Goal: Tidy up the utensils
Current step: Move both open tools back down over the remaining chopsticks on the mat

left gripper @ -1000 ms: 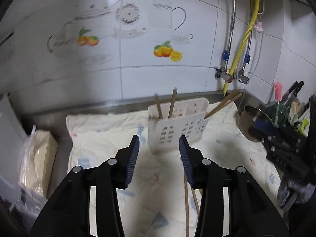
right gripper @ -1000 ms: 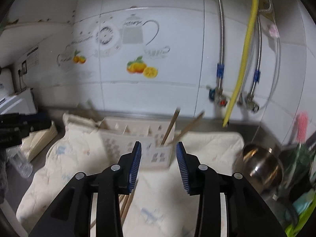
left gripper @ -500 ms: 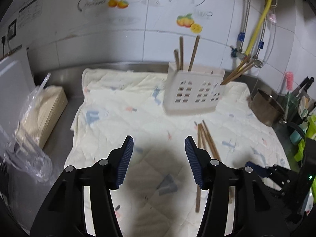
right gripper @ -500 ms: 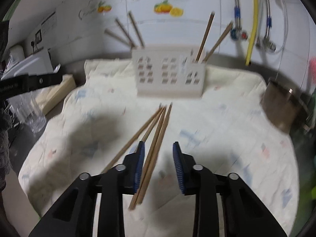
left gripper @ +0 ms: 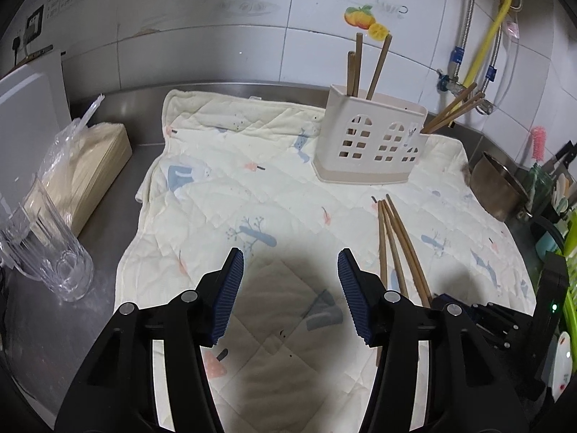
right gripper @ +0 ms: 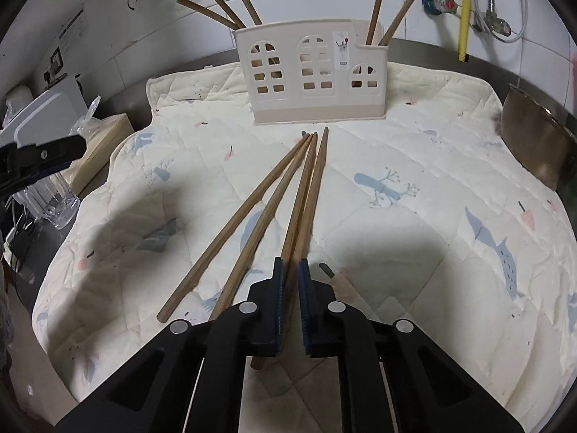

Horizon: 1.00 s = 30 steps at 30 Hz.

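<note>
A cream utensil holder [right gripper: 312, 75] with window cut-outs stands at the back of a quilted cloth [right gripper: 414, 166], several wooden chopsticks upright in it. Several more chopsticks [right gripper: 288, 187] lie fanned on the cloth in front of it. My right gripper [right gripper: 290, 270] has its jaws almost closed around the near end of one lying chopstick [right gripper: 313, 195]. My left gripper [left gripper: 290, 263] is open and empty above the cloth, left of the lying chopsticks [left gripper: 395, 245]. The holder also shows in the left wrist view [left gripper: 371, 144].
A glass mug [left gripper: 43, 249] and a bagged stack of paper [left gripper: 79, 176] sit left of the cloth. A metal pot [left gripper: 499, 191] and a green rack [left gripper: 566, 252] stand at the right. Pipes and a yellow hose [left gripper: 487, 36] run down the tiled wall.
Both grippers pulled back and tilted down from the holder. The right gripper came down over the lying chopsticks and its jaws narrowed around one. The left gripper's jaws widened.
</note>
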### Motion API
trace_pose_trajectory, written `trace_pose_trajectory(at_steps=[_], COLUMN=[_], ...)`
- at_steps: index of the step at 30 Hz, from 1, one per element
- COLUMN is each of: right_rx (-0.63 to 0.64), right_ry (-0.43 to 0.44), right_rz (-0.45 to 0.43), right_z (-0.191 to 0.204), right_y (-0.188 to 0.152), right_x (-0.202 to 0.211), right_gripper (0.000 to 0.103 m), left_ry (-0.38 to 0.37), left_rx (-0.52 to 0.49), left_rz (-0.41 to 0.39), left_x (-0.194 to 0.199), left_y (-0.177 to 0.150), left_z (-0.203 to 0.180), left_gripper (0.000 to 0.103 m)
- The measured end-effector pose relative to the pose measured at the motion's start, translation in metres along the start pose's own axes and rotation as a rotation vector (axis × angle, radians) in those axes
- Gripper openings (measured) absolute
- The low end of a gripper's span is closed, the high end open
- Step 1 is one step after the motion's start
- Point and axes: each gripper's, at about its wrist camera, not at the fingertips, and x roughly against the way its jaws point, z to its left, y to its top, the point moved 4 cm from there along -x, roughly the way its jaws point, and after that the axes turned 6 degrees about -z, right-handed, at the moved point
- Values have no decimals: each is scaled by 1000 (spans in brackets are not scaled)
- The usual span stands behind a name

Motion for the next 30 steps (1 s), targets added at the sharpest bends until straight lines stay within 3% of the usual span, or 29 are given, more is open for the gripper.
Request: trace_pose_trajectory(at_steps=[15,30], right_rx=[-17,22], right_ry=[-11,-58], right_rz=[23,20], right_z=[-1,4], right_y=[1,-4], right_x=[-8,-15], right_gripper=[7,9], left_ry=[10,-54], left_rx=[33,-21], left_rz=[33,85], left_x=[-9,-19], left_y=[-12,-36], left_z=[11,-21], left_gripper=[55,55])
